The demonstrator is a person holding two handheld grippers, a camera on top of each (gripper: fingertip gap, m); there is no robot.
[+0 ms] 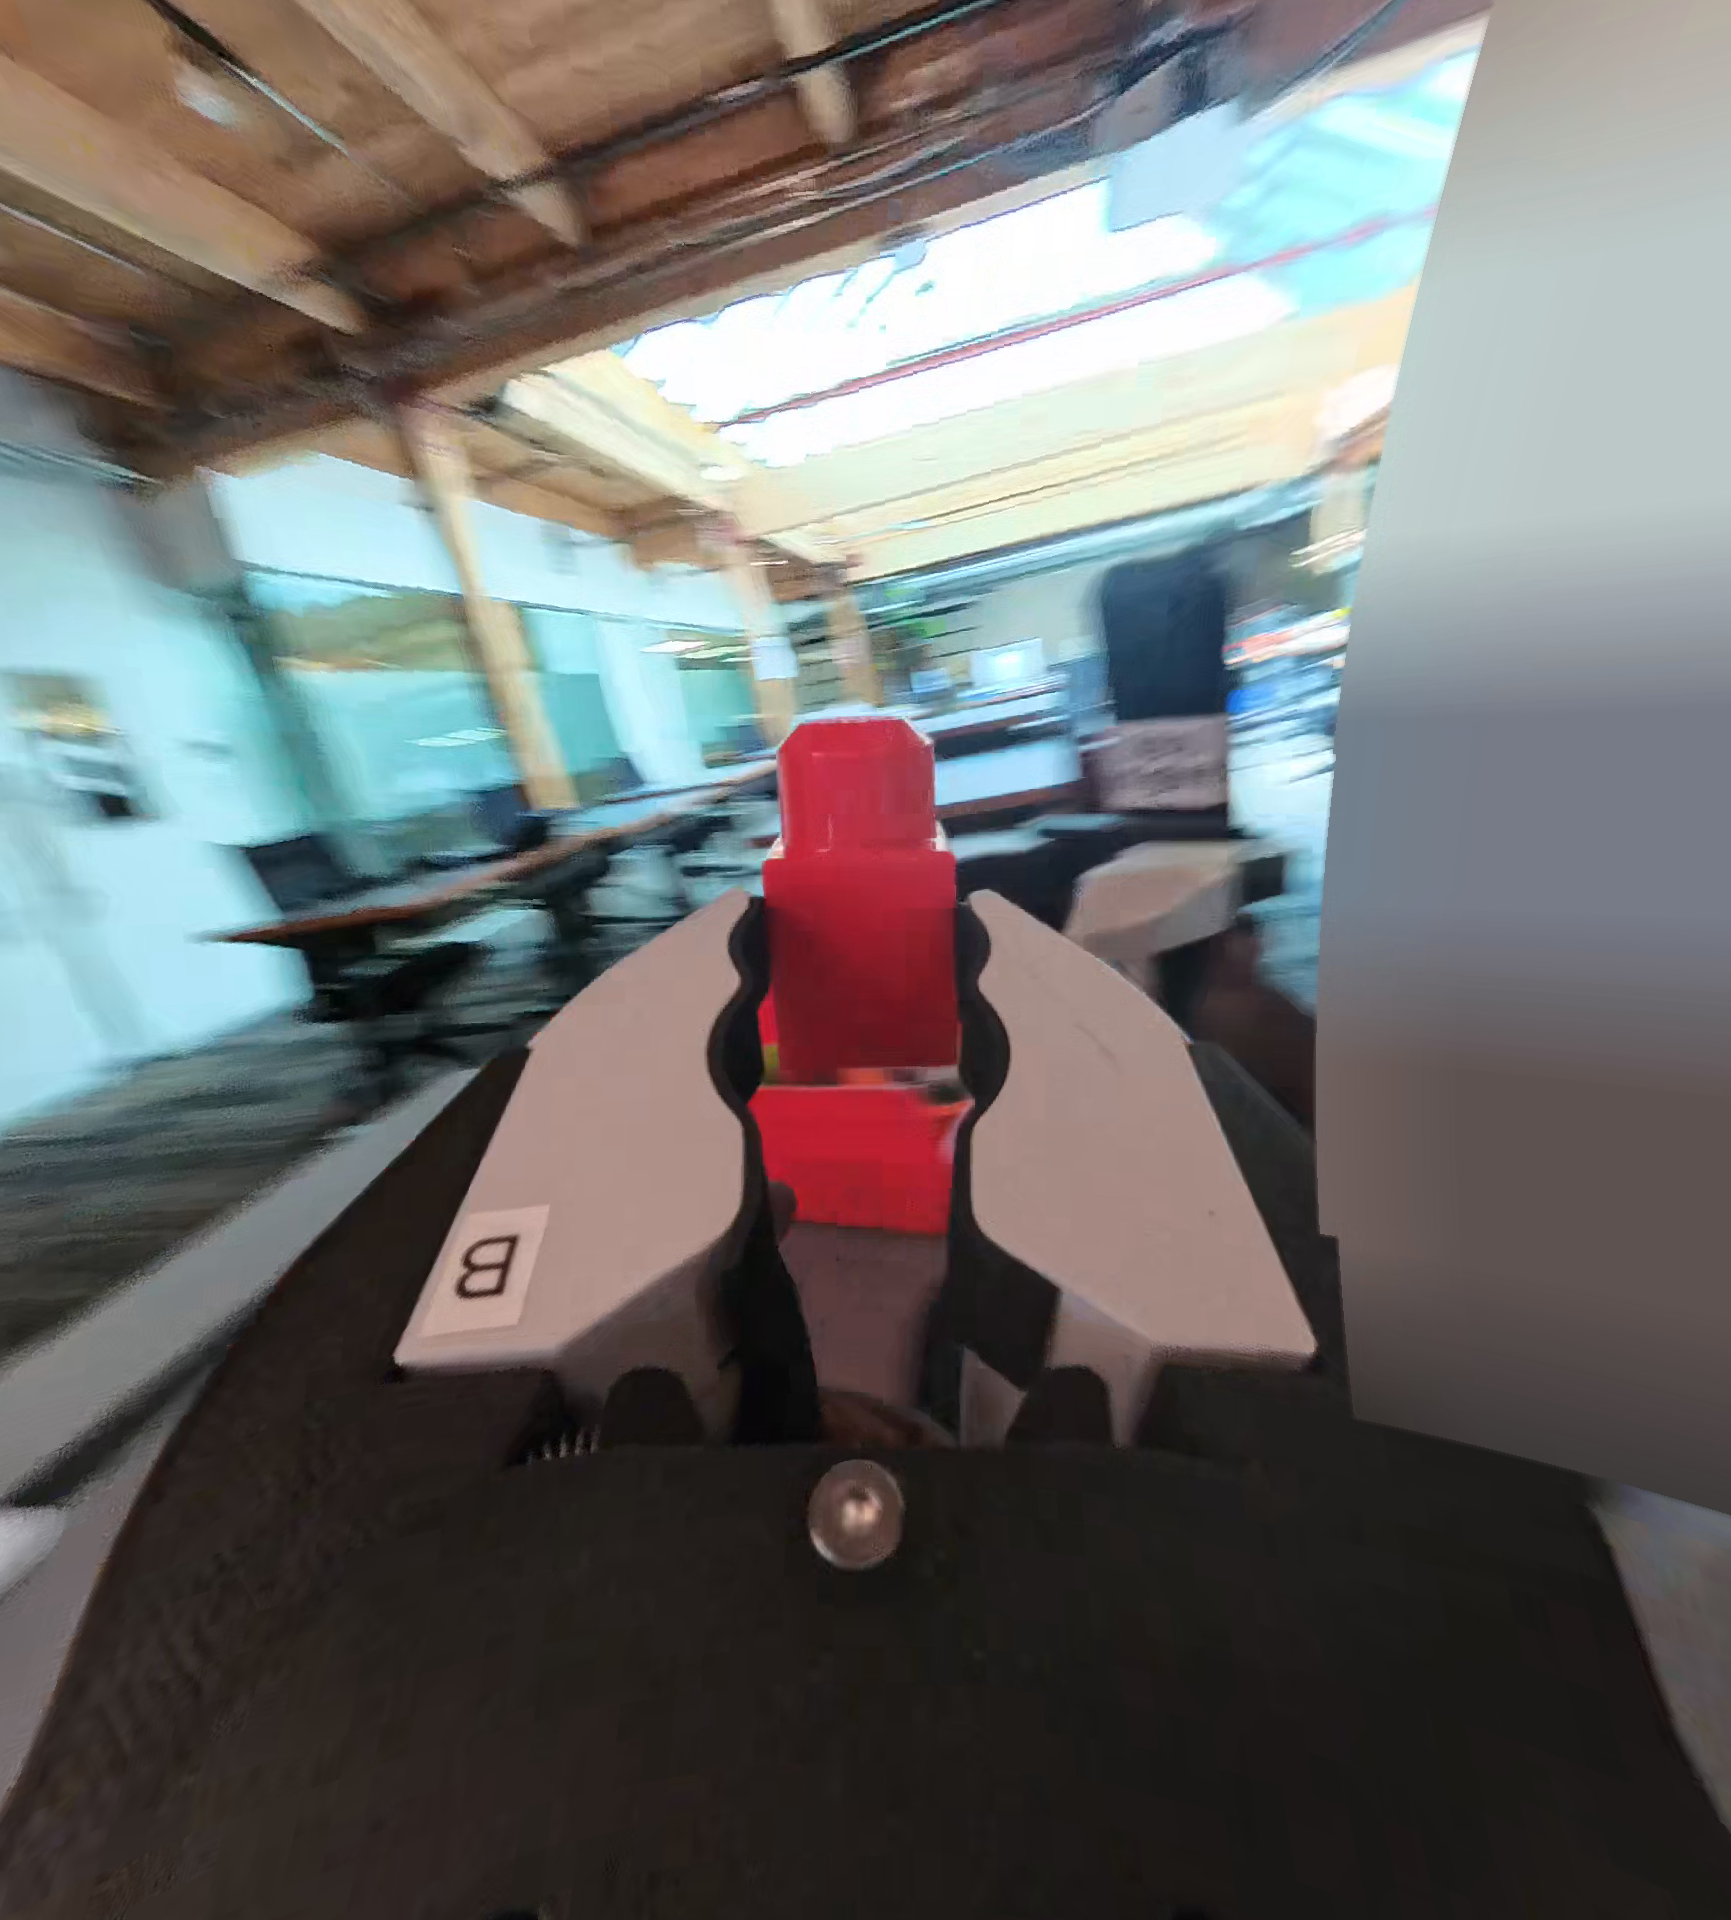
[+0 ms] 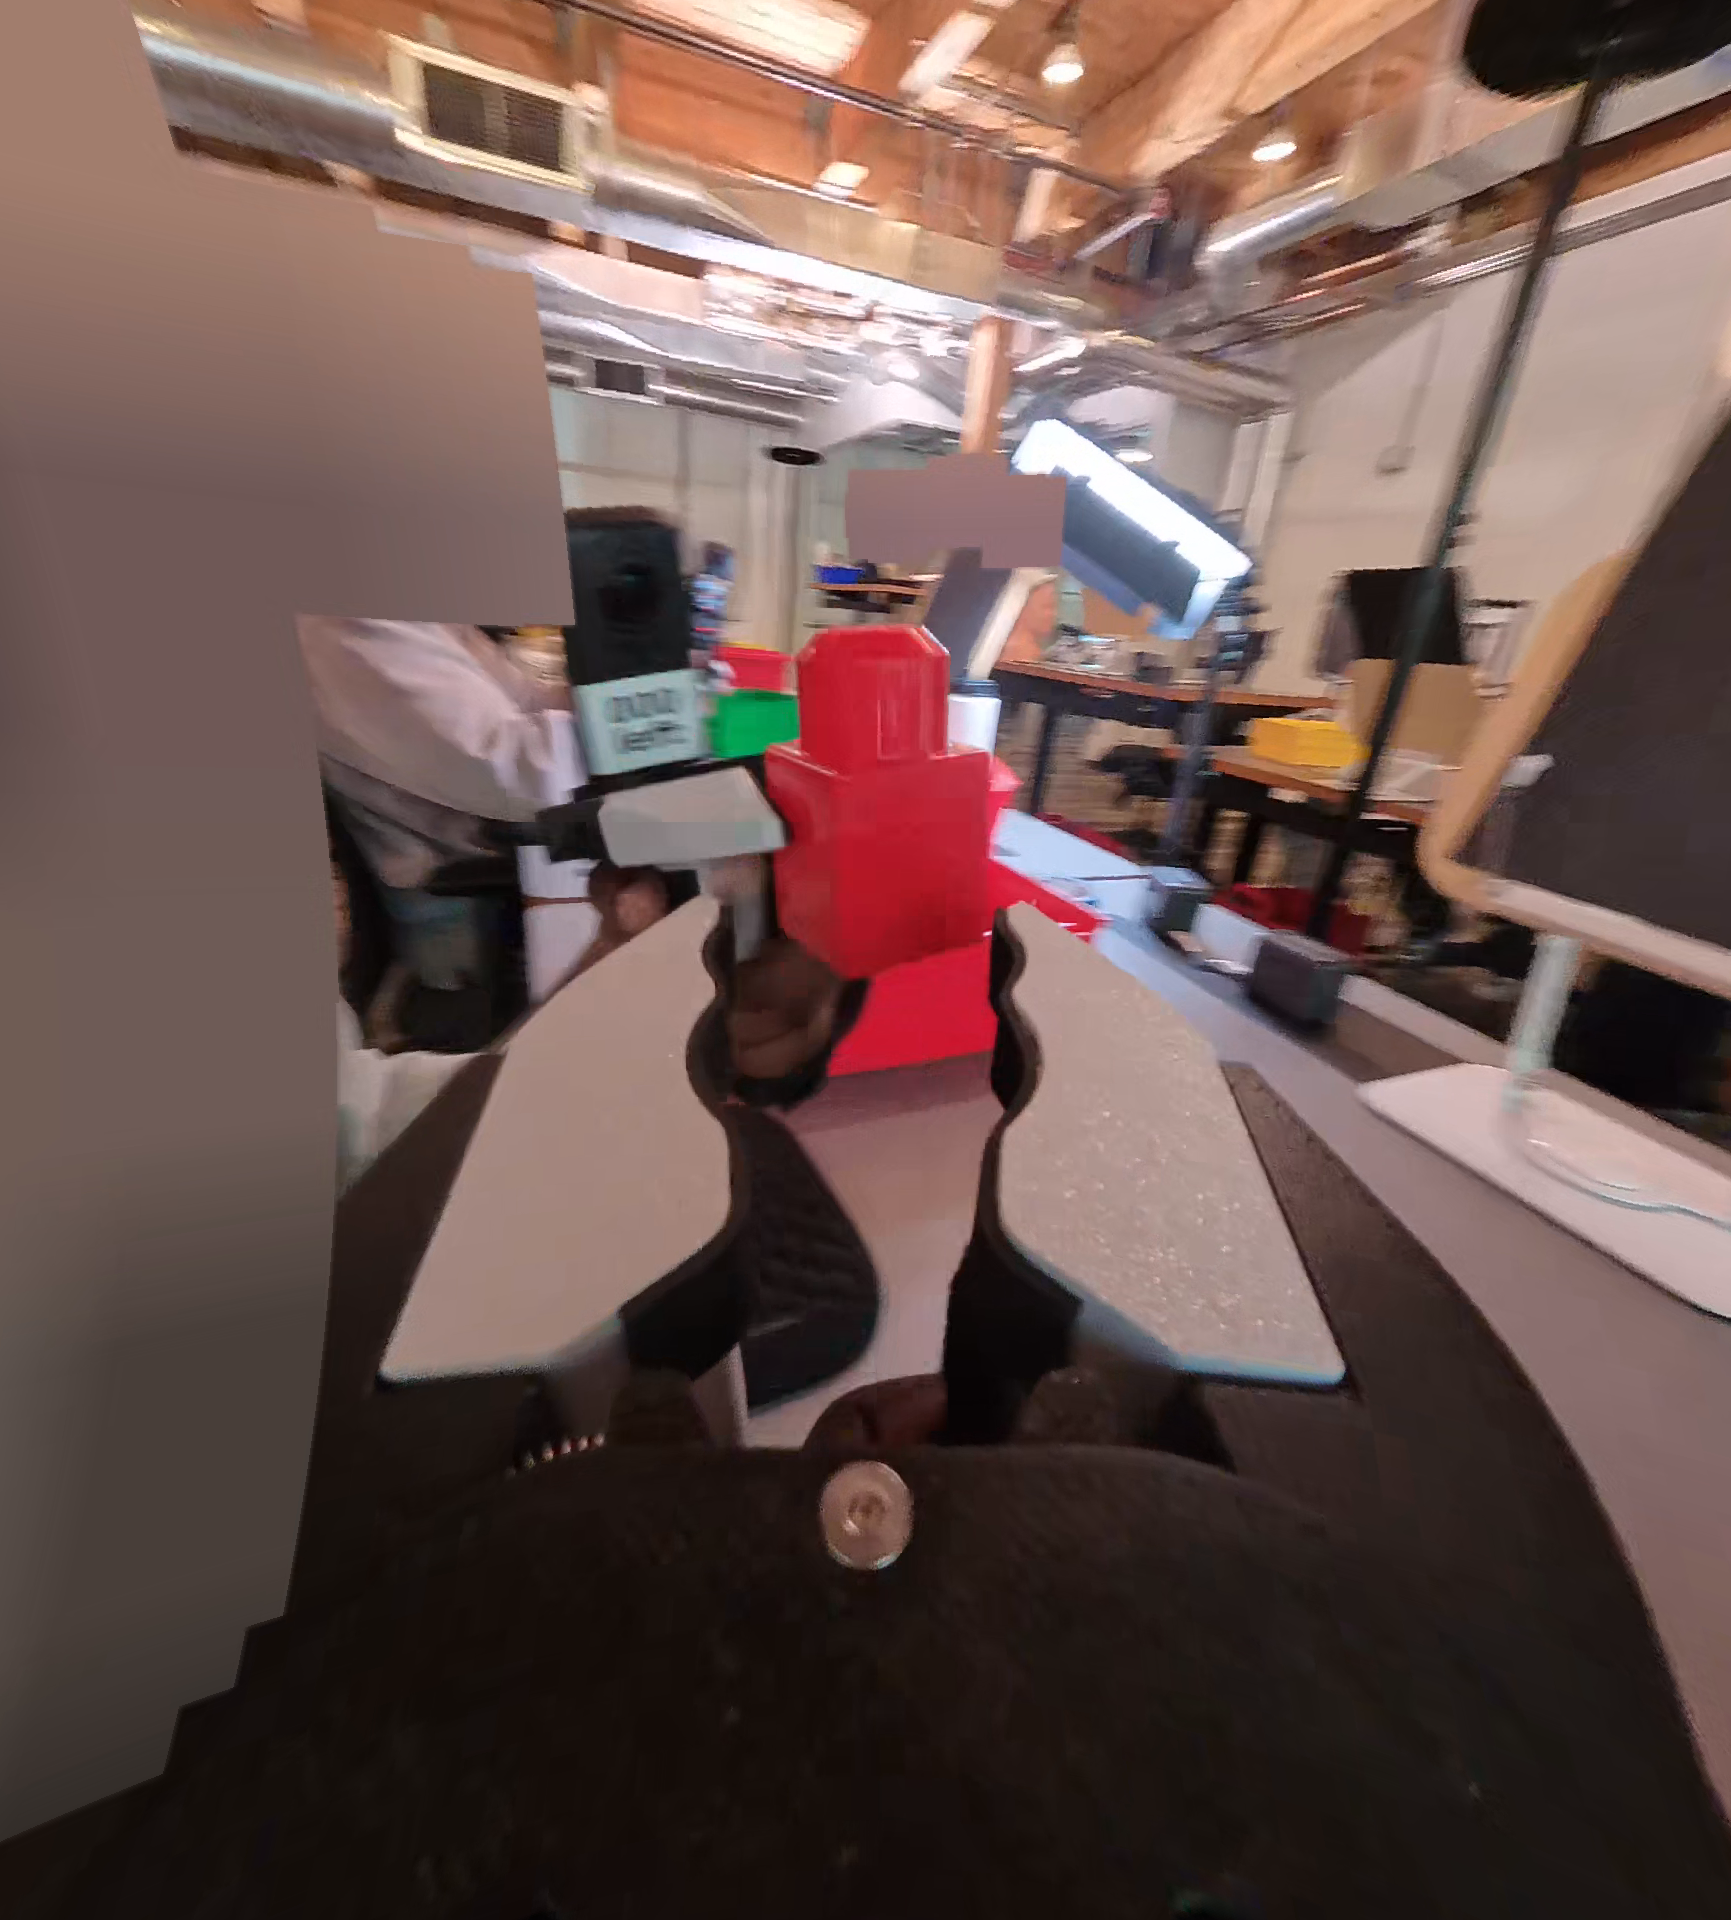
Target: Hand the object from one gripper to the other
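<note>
A red blocky figure-shaped object sits between the fingers of my left gripper, which is shut on its body, with the head sticking out past the fingertips. In the right wrist view the same red object is held up in the air just beyond my right gripper, whose jaws are open and empty, with the object's lower part near the gap. The left gripper's grey finger reaches the object from the left. A blurred grey finger of the right gripper shows to the object's right.
A grey table lies below. A white stand base with a panel on it is at the right. A red bin sits behind the object. Desks and chairs stand far off. A person in white is at the left.
</note>
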